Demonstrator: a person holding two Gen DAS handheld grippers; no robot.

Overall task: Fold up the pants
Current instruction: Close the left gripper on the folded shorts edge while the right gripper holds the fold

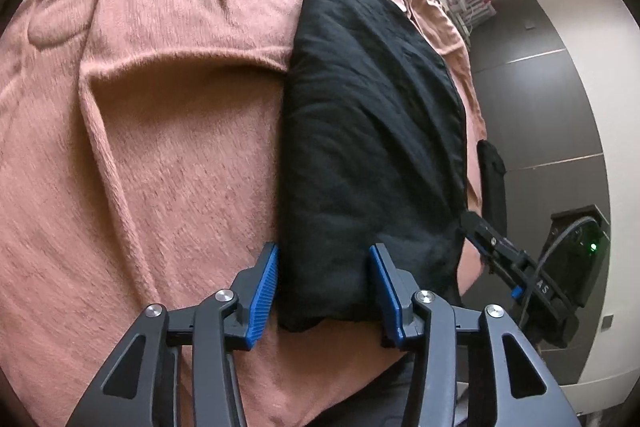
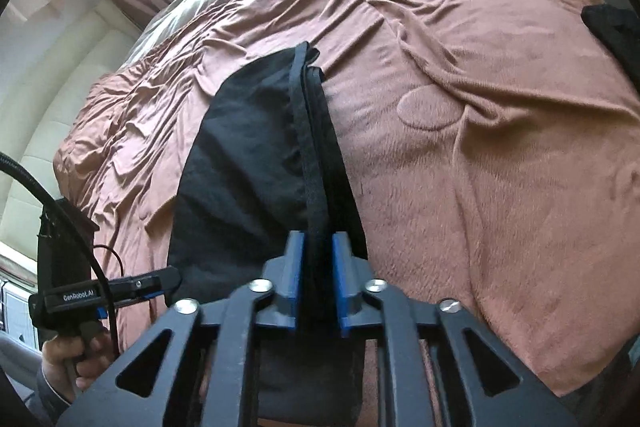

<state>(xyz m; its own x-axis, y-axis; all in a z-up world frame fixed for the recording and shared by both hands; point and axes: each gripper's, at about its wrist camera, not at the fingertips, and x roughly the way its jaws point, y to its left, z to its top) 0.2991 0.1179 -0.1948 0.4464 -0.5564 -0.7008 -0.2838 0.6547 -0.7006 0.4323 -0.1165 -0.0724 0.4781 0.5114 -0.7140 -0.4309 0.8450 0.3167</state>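
Left wrist view: black pants (image 1: 368, 131), already folded into a long narrow bundle, lie on the brown blanket (image 1: 152, 155) of the bed, long axis running straight away from the left claw (image 1: 324, 291). Near end of the bundle sits betw. its blue pads, jaws apart, straddling the cloth w/o clearly pinching it. Right claw (image 2: 318, 283) is at the same near end, at the other long edge where the seam strip (image 2: 306, 131) runs; jaws narrow, thick edge betw. the pads, but can't tell if they press or are loose. Both claws point down at a slant, side by side; both equally near. Likely next fold goes lengthwise, near end carried toward the far end.
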